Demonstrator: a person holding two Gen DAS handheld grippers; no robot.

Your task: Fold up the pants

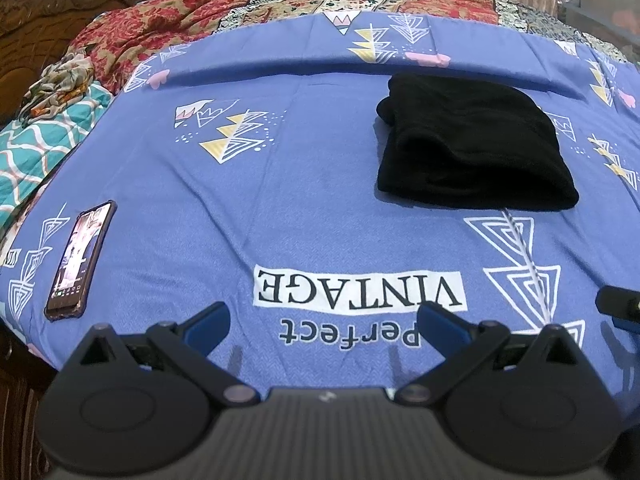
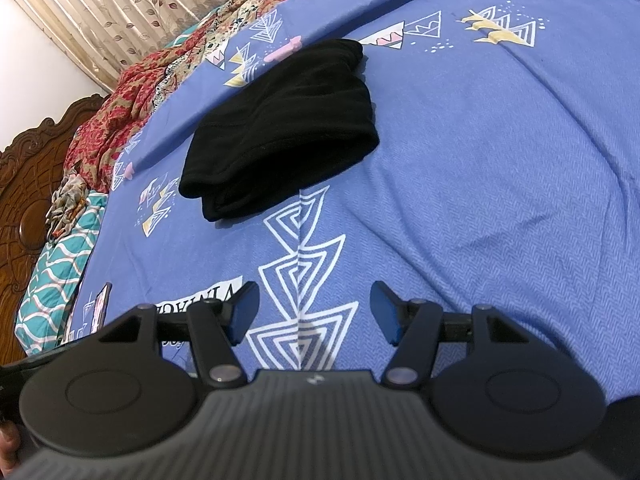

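The black pants lie bundled in the upper right of the left view, on the blue bedsheet. They look soft, light and floppy; best pinched at an outer edge. The left gripper and right gripper are both spread, holding nothing.

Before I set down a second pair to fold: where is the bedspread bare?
Bare: the wide stretch between the phone and the pants, and, in the right wrist view, the bedspread beyond the pants. Crowded: the far edge, where the red blanket is heaped.
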